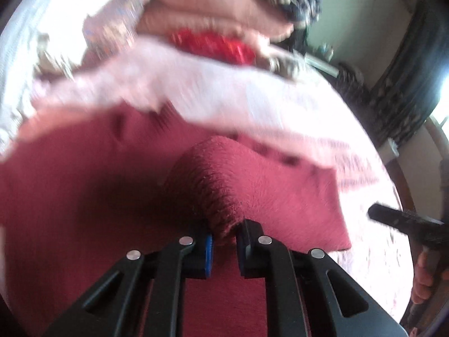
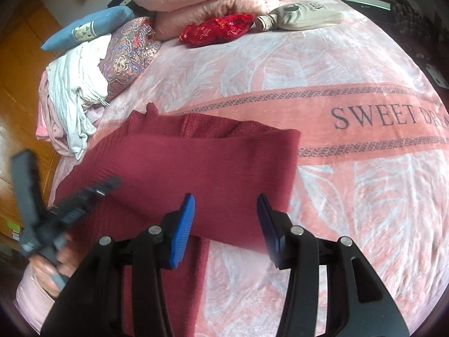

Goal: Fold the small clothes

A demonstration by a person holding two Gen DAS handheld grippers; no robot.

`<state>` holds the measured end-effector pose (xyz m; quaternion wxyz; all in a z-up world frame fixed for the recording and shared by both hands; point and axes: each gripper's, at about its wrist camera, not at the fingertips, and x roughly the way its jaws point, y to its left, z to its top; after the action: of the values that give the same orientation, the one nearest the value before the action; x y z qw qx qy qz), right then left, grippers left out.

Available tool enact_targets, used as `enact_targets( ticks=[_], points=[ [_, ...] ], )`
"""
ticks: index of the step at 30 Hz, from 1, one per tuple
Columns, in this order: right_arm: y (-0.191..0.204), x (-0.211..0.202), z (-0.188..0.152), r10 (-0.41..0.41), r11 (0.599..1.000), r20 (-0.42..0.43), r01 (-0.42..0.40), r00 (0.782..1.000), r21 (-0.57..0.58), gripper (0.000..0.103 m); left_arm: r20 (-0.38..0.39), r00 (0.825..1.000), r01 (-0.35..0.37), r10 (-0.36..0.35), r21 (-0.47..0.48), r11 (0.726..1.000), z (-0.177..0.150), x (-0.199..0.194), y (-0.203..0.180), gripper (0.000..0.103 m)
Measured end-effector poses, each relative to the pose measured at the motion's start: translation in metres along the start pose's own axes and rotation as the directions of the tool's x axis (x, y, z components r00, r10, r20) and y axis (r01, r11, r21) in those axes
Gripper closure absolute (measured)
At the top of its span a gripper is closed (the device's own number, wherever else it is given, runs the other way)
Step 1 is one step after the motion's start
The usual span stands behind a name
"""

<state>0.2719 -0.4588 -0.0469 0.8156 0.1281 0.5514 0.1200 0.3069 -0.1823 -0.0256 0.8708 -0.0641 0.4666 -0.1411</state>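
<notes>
Left wrist view, blurred: on a bed under a pink blanket [image 1: 224,90], the left gripper [image 1: 224,241] has clamped onto a raised fold of one maroon sweater [image 1: 266,191]; stacked pink pillows [image 1: 213,8] lie beyond.

Right wrist view: the right gripper [image 2: 226,219] hangs with jaws apart, holding nothing, over the sweater's near corner. One red pouch [image 2: 216,29], one white garment [image 2: 75,90] at the left edge, wooden floor [image 2: 19,64] beside.

To the right of the dark red sweater [image 2: 196,163], the pink blanket [image 2: 350,191] lies bare and open. The left edge is crowded by a white garment heap [image 2: 75,95], and stacked pink pillows [image 2: 213,0] and a red pouch [image 2: 216,29] block the far end.
</notes>
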Motion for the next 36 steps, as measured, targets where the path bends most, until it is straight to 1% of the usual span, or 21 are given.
enact_targets(
  ticks=[2,5,7,10,13,14,15,18,19,20,21,22,23,24,25,26,29,31,32,34,36],
  points=[
    [0.007,0.006,0.002,0.006,1.0,-0.006,-0.006,1.0,-0.003,0.056,0.045,0.999,-0.022,0.022,-0.014,1.0,0.012,-0.019,0.026,0.09],
    [0.022,0.02,0.005,0.015,1.0,-0.025,-0.015,1.0,-0.018,0.056,0.089,0.994,-0.063,0.066,-0.043,0.997,0.027,-0.034,0.062,0.09],
    [0.032,0.029,0.007,0.024,0.999,-0.043,-0.025,0.999,-0.027,0.056,0.106,0.988,-0.102,0.109,-0.065,0.993,0.031,-0.037,0.094,0.09],
    [0.046,0.045,0.008,0.03,0.999,-0.071,-0.032,0.997,-0.04,0.056,0.094,0.98,-0.167,0.176,-0.095,0.981,0.036,-0.035,0.134,0.09],
    [0.053,0.068,0.009,0.048,0.999,-0.112,-0.049,0.993,-0.009,0.056,0.036,0.974,-0.218,0.224,-0.122,0.968,0.028,-0.022,0.174,0.089],
    [0.054,0.077,0.008,0.051,0.999,-0.13,-0.05,0.99,0.009,0.056,0.023,0.973,-0.226,0.231,-0.13,0.965,0.026,-0.017,0.181,0.088],
    [0.054,0.084,0.008,0.044,0.999,-0.145,-0.041,0.988,0.021,0.055,0.0,0.973,-0.229,0.231,-0.144,0.963,0.021,-0.01,0.191,0.085],
    [0.056,0.106,0.002,0.014,1.0,-0.19,-0.008,0.982,0.03,0.055,-0.052,0.972,-0.235,0.229,-0.174,0.956,0.013,0.001,0.209,0.062],
    [0.057,0.112,0.0,-0.01,1.0,-0.199,0.015,0.98,0.024,0.062,-0.049,0.97,-0.242,0.237,-0.183,0.953,0.012,0.0,0.214,0.06],
    [0.056,0.115,-0.002,-0.043,0.999,-0.204,0.047,0.978,0.017,0.082,-0.043,0.969,-0.249,0.245,-0.186,0.95,0.011,-0.001,0.219,0.059],
    [0.054,0.118,-0.003,-0.102,0.994,-0.211,0.107,0.972,0.013,0.096,-0.036,0.967,-0.253,0.251,-0.187,0.949,0.012,-0.005,0.223,0.055],
    [0.052,0.117,-0.003,-0.094,0.994,-0.212,0.102,0.973,0.029,0.098,-0.028,0.968,-0.248,0.247,-0.187,0.95,0.014,-0.01,0.227,0.052],
    [0.049,0.114,-0.002,-0.089,0.993,-0.212,0.103,0.973,0.055,0.099,-0.021,0.969,-0.246,0.247,-0.189,0.951,0.014,-0.014,0.229,0.051],
    [0.048,0.112,-0.002,-0.1,0.992,-0.213,0.114,0.972,0.057,0.099,-0.015,0.968,-0.249,0.251,-0.189,0.95,0.016,-0.023,0.231,0.05],
    [0.048,0.11,-0.002,-0.106,0.992,-0.212,0.119,0.972,0.05,0.099,-0.022,0.966,-0.259,0.259,-0.182,0.949,0.016,-0.027,0.234,0.047],
    [0.05,0.108,-0.003,-0.107,0.993,-0.209,0.116,0.972,0.031,0.098,-0.042,0.962,-0.272,0.269,-0.171,0.947,0.015,-0.03,0.234,0.046],
    [0.053,0.108,-0.005,-0.122,0.992,-0.208,0.126,0.971,0.005,0.098,-0.089,0.971,-0.235,0.223,-0.181,0.955,0.005,-0.037,0.238,0.045],
    [0.053,0.109,-0.004,-0.126,0.991,-0.207,0.13,0.97,0.008,0.098,-0.167,0.97,-0.21,0.179,-0.195,0.958,-0.006,-0.029,0.238,0.044],
    [0.053,0.109,-0.004,-0.127,0.991,-0.209,0.132,0.97,0.01,0.098,-0.191,0.969,-0.196,0.156,-0.214,0.957,-0.01,-0.025,0.238,0.045],
    [0.05,0.111,-0.002,-0.126,0.991,-0.212,0.131,0.969,0.011,0.098,-0.229,0.972,-0.126,0.059,-0.294,0.948,-0.02,-0.016,0.237,0.046],
    [0.05,0.111,-0.003,-0.126,0.992,-0.21,0.13,0.969,0.003,0.098,-0.242,0.97,-0.082,0.001,-0.324,0.943,-0.022,-0.007,0.232,0.046]
  ],
)
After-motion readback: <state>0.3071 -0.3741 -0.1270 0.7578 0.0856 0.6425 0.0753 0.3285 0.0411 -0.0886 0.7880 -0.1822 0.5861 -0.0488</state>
